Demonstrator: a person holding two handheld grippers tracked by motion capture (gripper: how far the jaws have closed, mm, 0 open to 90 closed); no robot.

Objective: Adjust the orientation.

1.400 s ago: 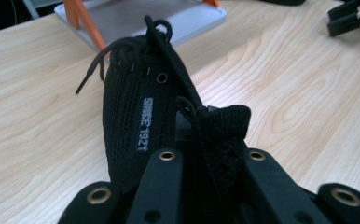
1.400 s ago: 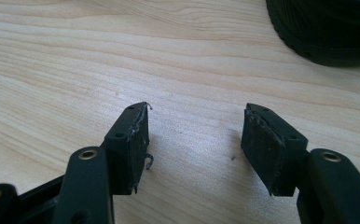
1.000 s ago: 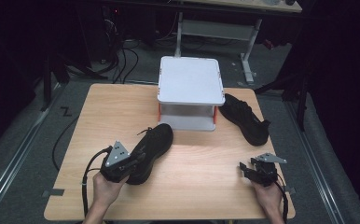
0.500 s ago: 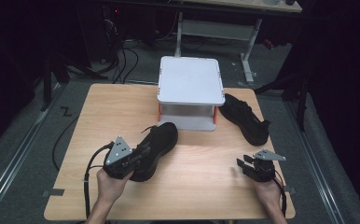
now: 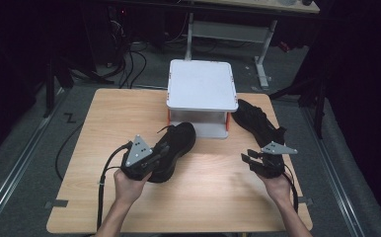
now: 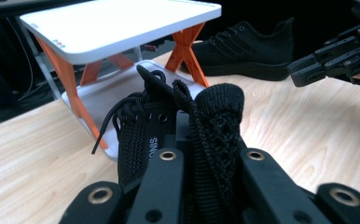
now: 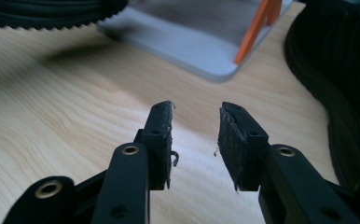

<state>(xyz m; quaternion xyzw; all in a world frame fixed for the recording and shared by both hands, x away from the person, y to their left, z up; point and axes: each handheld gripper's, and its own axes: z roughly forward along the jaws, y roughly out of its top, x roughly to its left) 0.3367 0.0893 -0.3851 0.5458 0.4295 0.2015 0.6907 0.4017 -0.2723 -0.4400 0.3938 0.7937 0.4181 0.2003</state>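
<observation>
The black knit lace-up shoe point(image 5: 172, 150) lies on the light wooden table point(image 5: 95, 128), its toe at the base of the white two-tier rack with orange cross braces point(image 5: 201, 94). The left gripper point(image 6: 206, 161) is clamped on the shoe's heel collar. The right gripper point(image 7: 194, 126) hovers over bare table, jaws parted and holding nothing, just beside a second black shoe point(image 5: 257, 121) lying to the right of the rack.

Held shoe point(image 6: 183, 135) heel hidden behind left tongs point(image 6: 205, 161); second shoe point(image 7: 341, 88) cut by frame edge.
</observation>
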